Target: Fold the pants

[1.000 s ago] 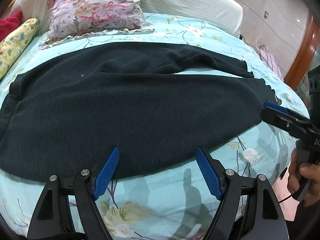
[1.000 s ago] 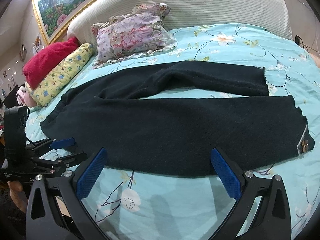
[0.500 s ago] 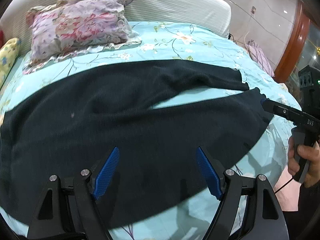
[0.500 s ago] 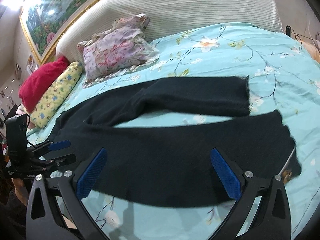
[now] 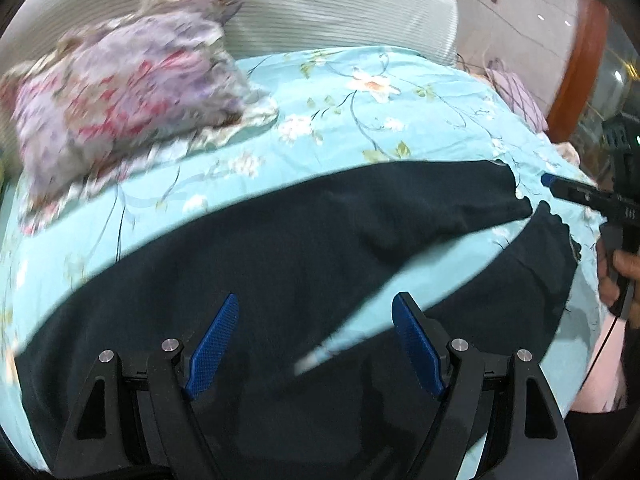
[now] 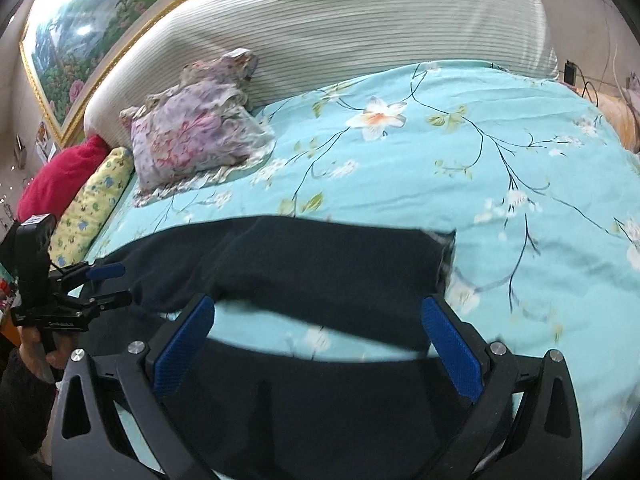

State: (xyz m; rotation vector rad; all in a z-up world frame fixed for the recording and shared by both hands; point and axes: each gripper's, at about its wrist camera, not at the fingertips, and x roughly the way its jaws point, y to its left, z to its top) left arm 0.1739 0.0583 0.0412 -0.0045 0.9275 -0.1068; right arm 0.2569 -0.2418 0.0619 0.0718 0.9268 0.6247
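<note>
Across the near half of the bed (image 6: 460,168), close to its front edge, the pants (image 5: 304,256) lie spread flat on the turquoise flowered cover, a dark, almost black garment of soft, matte cloth. The two legs run side by side toward the right-hand side of the bed and part in a narrow wedge where the cover shows through; the farther leg ends in a straight cut hem, the nearer one in a hem with a slightly wavy edge. The waist end lies toward the left side of the bed, nearest the yellow patterned cushion (image 6: 90,208) and the red cushion (image 6: 64,180). A floral pillow (image 5: 120,92) rests against the pale ribbed headboard (image 6: 360,36), well apart from the pants. The left gripper (image 5: 316,344) hangs over the nearer leg with its blue-padded fingers spread wide and nothing between them. The right gripper (image 6: 316,344) hangs over the legs likewise, its fingers wide apart and empty. In the left wrist view a hand (image 5: 618,276) grips the handle of the right gripper beside the hems. Both views are motion-blurred.
</note>
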